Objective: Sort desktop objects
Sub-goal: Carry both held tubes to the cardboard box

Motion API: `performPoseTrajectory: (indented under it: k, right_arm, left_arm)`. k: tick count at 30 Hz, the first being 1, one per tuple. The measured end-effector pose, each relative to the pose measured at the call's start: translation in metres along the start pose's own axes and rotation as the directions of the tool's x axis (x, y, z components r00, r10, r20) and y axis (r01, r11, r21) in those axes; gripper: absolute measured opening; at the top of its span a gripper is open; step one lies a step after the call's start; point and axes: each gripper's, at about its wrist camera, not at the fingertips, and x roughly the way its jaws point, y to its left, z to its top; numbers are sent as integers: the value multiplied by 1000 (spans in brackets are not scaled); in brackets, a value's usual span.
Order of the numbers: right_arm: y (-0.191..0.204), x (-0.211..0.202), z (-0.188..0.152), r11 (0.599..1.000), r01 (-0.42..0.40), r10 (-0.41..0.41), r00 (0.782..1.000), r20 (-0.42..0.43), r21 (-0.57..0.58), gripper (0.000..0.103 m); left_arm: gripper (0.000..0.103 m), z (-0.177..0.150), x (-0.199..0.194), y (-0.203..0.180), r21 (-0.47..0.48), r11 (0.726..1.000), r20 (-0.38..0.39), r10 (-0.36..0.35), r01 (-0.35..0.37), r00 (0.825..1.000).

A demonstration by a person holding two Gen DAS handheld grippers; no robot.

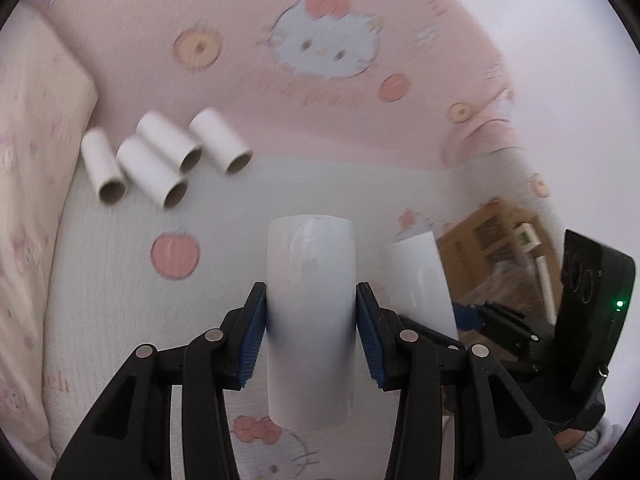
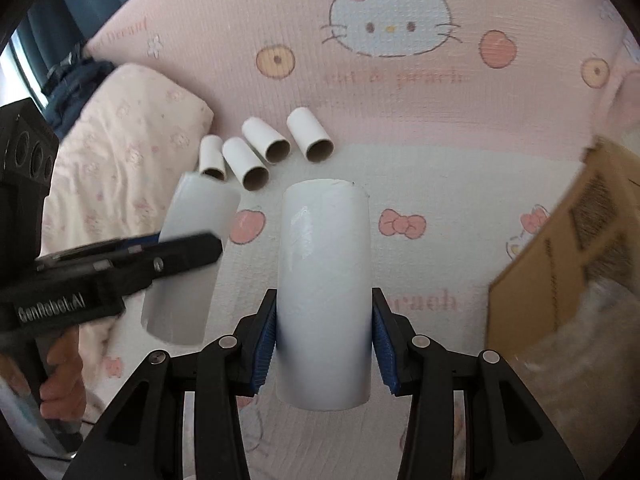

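My left gripper [image 1: 311, 316] is shut on a white roll [image 1: 311, 304] that stands upright between its blue pads, lifted above the bedspread. My right gripper [image 2: 324, 328] is shut on a second white roll [image 2: 324, 280], held the same way. Each wrist view shows the other roll too: the right one [image 1: 420, 280] beside my left gripper, the left one [image 2: 192, 248] with the left gripper [image 2: 192, 250] across it. Several small white cardboard tubes [image 1: 160, 160] [image 2: 264, 152] lie side by side on the bed farther off.
A pink and white cartoon-cat bedspread [image 2: 400, 120] covers the surface. A folded floral quilt [image 2: 128, 128] lies at the left. A brown cardboard box [image 2: 568, 248] [image 1: 500, 248] with plastic wrap inside stands at the right. A hand [image 2: 60, 368] grips the left handle.
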Motion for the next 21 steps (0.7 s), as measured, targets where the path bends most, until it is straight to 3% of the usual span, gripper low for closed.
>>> performPoseTrajectory:
  k: [4, 10, 15, 21]
  right_arm:
    - [-4, -38, 9, 1000, 14, -13, 996, 92, -3, 41]
    - [-22, -95, 25, 998, -22, 10, 978, 207, 56, 41]
    - [-45, -124, 28, 995, -37, 11, 965, 263, 96, 41]
    - [-68, -127, 32, 991, -38, 4, 967, 256, 127, 41]
  left_arm:
    - [47, 8, -14, -27, 49, 999, 41, -11, 9, 999]
    - [47, 35, -27, -72, 45, 985, 37, -170, 168, 985]
    - [47, 42, -34, -120, 166, 979, 113, -141, 121, 984]
    - [47, 44, -10, -155, 273, 956, 77, -136, 111, 988]
